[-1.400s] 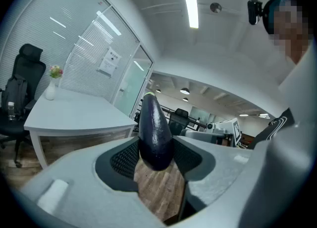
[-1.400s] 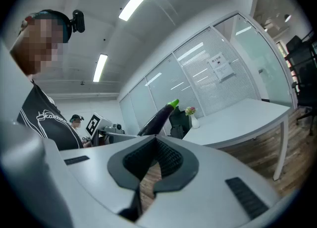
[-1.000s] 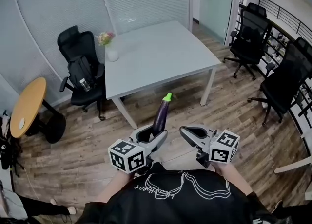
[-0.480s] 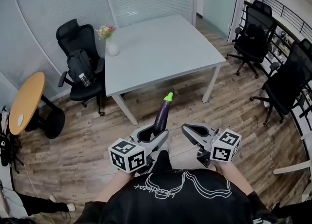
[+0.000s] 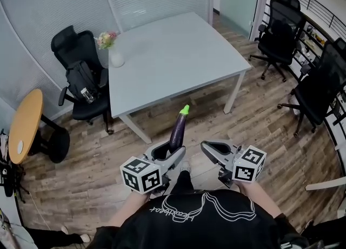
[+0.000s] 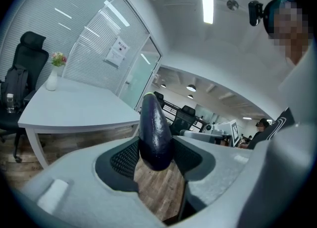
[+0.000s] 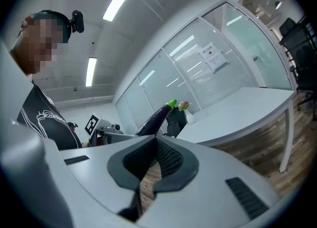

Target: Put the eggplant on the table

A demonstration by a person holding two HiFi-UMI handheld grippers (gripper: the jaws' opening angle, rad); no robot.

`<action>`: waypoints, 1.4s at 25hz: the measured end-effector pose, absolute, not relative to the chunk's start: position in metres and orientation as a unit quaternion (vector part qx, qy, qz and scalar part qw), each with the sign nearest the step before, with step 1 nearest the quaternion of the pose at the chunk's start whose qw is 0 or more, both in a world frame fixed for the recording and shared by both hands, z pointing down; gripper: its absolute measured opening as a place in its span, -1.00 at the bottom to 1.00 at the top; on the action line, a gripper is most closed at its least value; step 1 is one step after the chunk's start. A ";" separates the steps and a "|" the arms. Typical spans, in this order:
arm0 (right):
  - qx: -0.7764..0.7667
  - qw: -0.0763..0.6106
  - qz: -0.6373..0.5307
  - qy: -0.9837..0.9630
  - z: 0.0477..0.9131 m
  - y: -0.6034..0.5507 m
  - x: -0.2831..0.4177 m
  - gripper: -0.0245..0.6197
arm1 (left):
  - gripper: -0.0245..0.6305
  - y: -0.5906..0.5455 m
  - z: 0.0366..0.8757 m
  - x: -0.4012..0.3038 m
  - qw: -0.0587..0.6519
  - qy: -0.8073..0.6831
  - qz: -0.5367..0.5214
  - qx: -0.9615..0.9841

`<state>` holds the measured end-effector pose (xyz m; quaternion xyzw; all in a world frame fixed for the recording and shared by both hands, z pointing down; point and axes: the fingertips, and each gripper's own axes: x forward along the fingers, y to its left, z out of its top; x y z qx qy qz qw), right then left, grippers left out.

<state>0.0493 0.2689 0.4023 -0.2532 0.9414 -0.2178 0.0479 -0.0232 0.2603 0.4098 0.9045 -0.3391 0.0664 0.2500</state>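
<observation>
A dark purple eggplant (image 5: 178, 130) with a green stem stands up out of my left gripper (image 5: 168, 150), which is shut on its lower end. In the left gripper view the eggplant (image 6: 154, 133) is wedged between the two dark pads, above the wooden floor. My right gripper (image 5: 212, 148) hangs beside it to the right, jaws together and holding nothing. In the right gripper view the eggplant (image 7: 156, 118) shows just past those jaws (image 7: 156, 160). The grey-white table (image 5: 173, 58) lies ahead of both grippers, its near edge still some way off.
A white vase of flowers (image 5: 114, 56) stands at the table's left corner. A black office chair with a backpack (image 5: 81, 77) sits to the left, and a round wooden table (image 5: 24, 126) further left. More black chairs (image 5: 281, 37) line the right side.
The table has drawn nearer and shifted slightly left in the head view as both grippers came forward together. The eggplant stays gripped in the left gripper, and the right stays shut.
</observation>
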 end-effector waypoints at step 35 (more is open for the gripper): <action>-0.280 0.009 -0.221 0.934 0.397 -0.025 -0.025 -0.90 | -0.27 -0.044 0.401 -0.104 0.250 -0.322 0.048 0.912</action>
